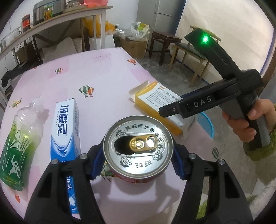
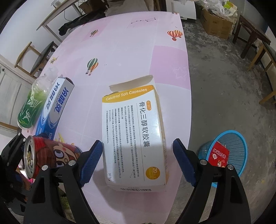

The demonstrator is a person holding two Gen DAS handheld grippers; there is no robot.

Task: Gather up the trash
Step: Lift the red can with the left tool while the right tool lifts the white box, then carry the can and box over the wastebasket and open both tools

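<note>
Left wrist: opened red can (image 1: 138,146) in left tongs (image 1: 136,162); right tongs (image 2: 136,165) agape, empty.

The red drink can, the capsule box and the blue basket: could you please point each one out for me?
red drink can (image 1: 138,143), left wrist view, silver top.
capsule box (image 2: 132,134), right wrist view, printed face.
blue basket (image 2: 239,146), right wrist view, inner wall.

You're in a home's plain room: rice cooker (image 1: 49,10) upper left, fridge (image 1: 166,10) top centre, wooden chairs (image 1: 195,51) upper right.
</note>
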